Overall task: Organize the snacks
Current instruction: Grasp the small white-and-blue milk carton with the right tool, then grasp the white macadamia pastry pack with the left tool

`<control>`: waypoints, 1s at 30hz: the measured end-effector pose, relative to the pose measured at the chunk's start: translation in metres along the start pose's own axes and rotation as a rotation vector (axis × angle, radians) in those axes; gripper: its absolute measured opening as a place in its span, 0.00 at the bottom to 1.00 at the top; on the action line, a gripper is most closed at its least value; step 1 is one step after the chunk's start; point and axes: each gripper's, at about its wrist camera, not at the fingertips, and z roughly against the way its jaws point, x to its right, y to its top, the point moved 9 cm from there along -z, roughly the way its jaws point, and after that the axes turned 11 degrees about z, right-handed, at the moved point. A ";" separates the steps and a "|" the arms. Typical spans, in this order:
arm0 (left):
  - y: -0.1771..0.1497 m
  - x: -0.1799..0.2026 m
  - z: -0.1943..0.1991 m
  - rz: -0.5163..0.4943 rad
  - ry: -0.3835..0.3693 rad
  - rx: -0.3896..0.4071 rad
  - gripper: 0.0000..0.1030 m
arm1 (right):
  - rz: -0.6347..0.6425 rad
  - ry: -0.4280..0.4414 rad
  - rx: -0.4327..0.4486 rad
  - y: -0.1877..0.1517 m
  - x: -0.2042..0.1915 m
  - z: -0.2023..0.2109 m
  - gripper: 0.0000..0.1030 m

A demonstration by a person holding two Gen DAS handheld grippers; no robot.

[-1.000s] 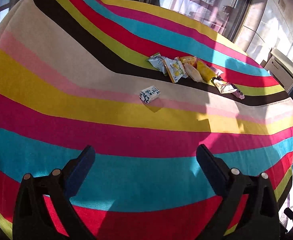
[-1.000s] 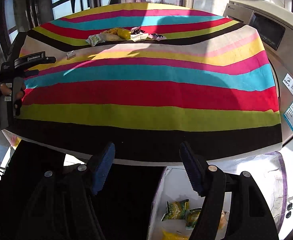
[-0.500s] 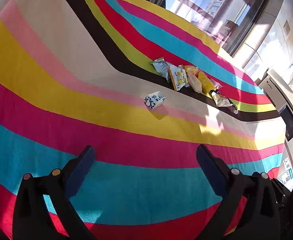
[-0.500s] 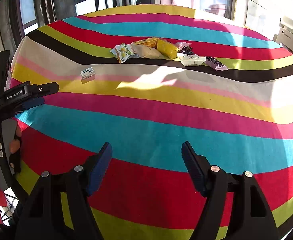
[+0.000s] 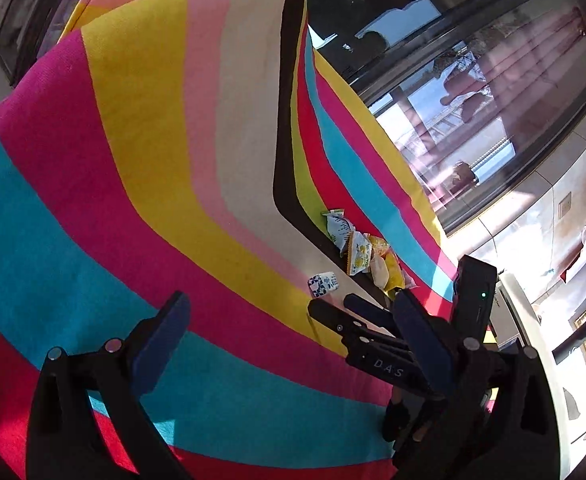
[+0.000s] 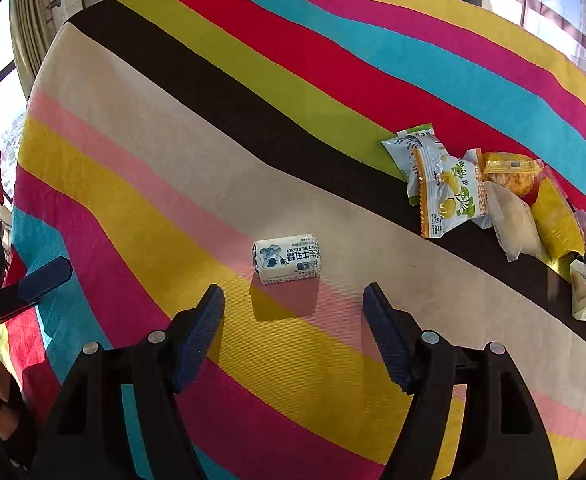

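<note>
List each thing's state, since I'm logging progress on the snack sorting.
Right tongs: open, empty, just short of the candy.
Left tongs: open, empty.
Milk candy: wrapped, lying alone on the cloth, untouched.
Snack pile: sealed packets, overlapping, unsorted.
Tablecloth: spread flat.

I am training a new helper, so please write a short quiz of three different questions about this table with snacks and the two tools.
1. True or false: the right tool is closed on the small white and blue candy pack.
2. Which stripe of the tablecloth lies under most of the snack pile? A) turquoise B) black C) yellow
3. Fill in: the candy pack lies ___ from the pile.

Key: 1. False; its jaws stand apart, nothing between them. 2. B. 3. apart.
</note>
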 end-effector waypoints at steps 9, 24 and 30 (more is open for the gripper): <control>-0.005 0.003 -0.007 -0.031 0.029 -0.011 0.98 | 0.136 0.003 0.055 0.007 -0.012 0.010 0.32; -0.055 0.037 -0.036 -0.384 0.147 -0.157 0.98 | -0.463 -0.250 0.055 -0.214 0.127 0.158 0.32; -0.108 0.096 -0.079 -0.408 0.062 -0.336 0.98 | -0.581 -0.254 0.081 -0.226 0.144 0.161 0.32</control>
